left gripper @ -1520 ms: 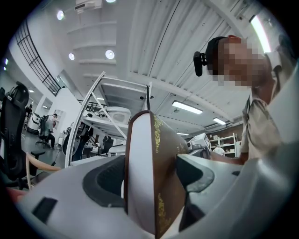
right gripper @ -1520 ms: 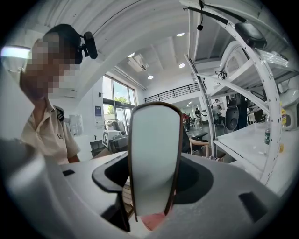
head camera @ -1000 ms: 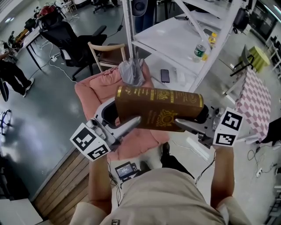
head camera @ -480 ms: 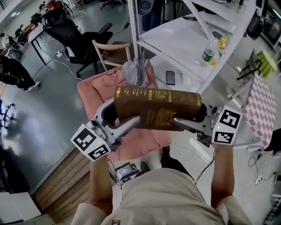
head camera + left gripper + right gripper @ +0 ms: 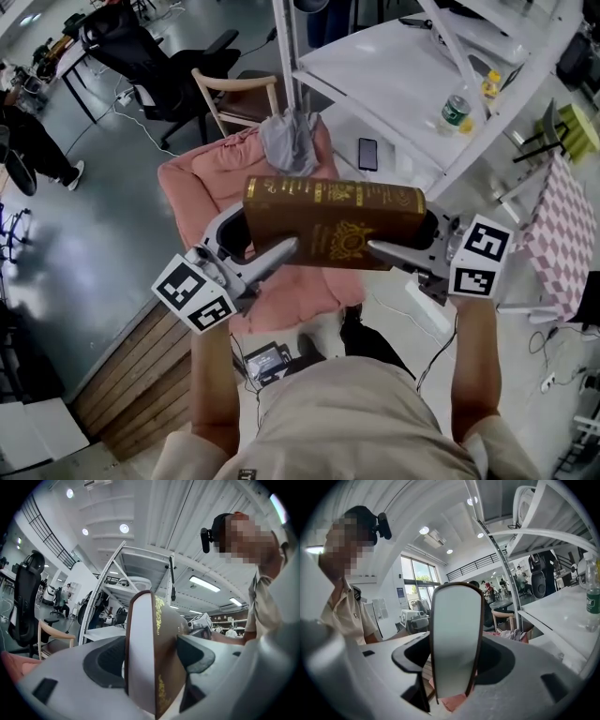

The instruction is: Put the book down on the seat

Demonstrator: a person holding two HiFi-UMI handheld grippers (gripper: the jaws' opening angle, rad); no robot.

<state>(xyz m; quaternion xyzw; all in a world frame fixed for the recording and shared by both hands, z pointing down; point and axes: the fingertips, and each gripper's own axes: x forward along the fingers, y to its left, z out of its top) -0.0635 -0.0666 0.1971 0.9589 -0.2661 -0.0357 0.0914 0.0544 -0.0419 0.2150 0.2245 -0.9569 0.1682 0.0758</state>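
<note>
Grip came from both sides: the left gripper (image 5: 258, 246) was clamped on the left end of the book (image 5: 333, 223) and the right gripper (image 5: 403, 242) on its right end, each pair of jaws pressing the covers with the page block between them, as both gripper views showed plainly. Two holds were probably chosen because the volume looked thick and heavy, and a clamp at each short end would keep it level and stop it sagging or twisting. In the head view the book hung in the air at the centre of the frame, over the pink seat (image 5: 202, 183) that spread out behind and below it, not yet touching the cushion. It stood on its long edge with the spine uppermost and one cover facing the person, so it would likely need tipping flat, or lowering edge-first, before being let go. The book itself was dark brown with gilt lettering along the spine and a gilt emblem on the cover; its page edges were pale and smooth. A grey cloth (image 5: 289, 141) lay draped over the seat's back at upper centre, clear of the likely landing spot.
</note>
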